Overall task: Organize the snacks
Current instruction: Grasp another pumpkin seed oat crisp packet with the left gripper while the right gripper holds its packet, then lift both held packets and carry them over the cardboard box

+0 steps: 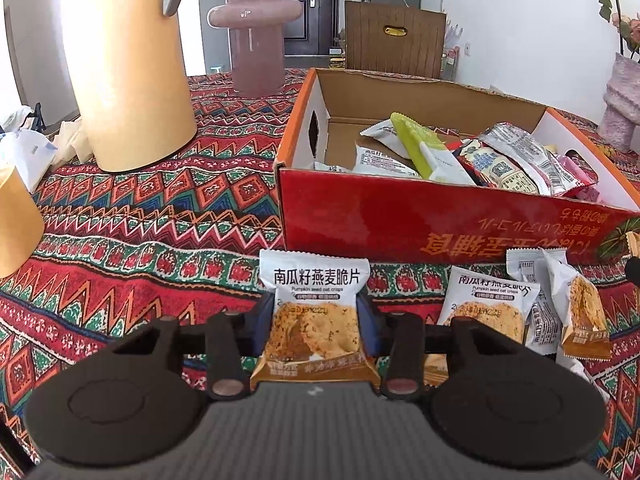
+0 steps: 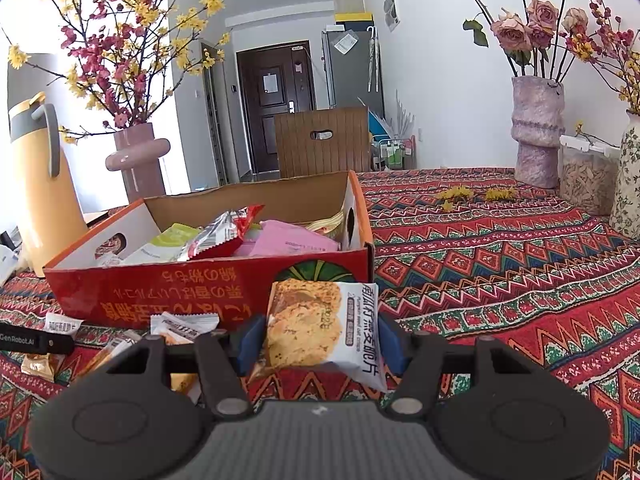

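Left tongs (image 1: 316,320): clenched on an oat crisp packet (image 1: 314,312), blue pads pressed against both of its sides. Packet is held upright, label readable, just in front of the red cardboard box (image 1: 440,232).

Right tongs (image 2: 318,340): clenched on a second oat crisp packet (image 2: 316,332), which is gripped sideways, text running vertically. It is held close to the box's near right corner, above the patterned cloth (image 2: 520,280) by which the worktop is covered.

Box (image 2: 200,288) is open-topped; mixed snacks are piled inside: a green packet (image 1: 420,148), silver wrappers (image 1: 520,148), a pink packet (image 2: 292,240).

More loose packets (image 1: 532,312) of the same kind are seen on the cloth in front of the box, to the right of the left tongs; in the right wrist view they appear at lower left (image 2: 180,328), beside the black tip of the other tool (image 2: 36,340).

A yellow jug (image 1: 132,72) and a pink vase (image 1: 256,36) are stood on the worktop left of the box. A textured pink vase with roses (image 2: 536,132) and a clear lidded container (image 2: 584,180) are placed at the far right, well apart from the box.
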The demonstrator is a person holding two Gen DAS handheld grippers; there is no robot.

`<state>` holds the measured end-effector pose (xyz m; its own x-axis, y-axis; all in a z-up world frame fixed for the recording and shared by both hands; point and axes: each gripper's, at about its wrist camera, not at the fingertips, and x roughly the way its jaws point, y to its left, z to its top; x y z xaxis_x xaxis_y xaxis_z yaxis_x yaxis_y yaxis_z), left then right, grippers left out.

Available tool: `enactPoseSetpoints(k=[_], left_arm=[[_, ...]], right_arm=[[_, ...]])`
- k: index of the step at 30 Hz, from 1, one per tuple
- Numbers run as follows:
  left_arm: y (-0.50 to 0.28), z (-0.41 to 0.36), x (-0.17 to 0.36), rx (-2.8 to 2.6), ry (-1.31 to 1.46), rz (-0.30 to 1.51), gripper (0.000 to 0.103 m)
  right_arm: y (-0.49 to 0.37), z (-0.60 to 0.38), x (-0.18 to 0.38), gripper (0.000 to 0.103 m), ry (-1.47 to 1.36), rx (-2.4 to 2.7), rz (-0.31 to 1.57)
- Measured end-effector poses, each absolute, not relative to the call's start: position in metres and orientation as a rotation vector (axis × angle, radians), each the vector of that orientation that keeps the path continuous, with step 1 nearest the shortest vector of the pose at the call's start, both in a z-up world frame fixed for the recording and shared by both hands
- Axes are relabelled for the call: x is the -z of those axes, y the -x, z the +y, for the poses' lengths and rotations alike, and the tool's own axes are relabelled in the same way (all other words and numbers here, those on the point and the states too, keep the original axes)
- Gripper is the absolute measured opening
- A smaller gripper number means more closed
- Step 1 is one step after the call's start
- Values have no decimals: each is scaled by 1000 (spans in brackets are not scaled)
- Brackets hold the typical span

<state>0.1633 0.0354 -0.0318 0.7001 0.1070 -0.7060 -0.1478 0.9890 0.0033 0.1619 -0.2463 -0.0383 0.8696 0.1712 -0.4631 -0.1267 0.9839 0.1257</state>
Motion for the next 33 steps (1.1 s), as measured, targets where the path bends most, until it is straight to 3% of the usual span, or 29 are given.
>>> enactPoseSetpoints(k=[33], left_arm=[[-144,16,-50,0,80,520,44]], right_arm=[[-163,-223,-19,59,-38,-234,316]])
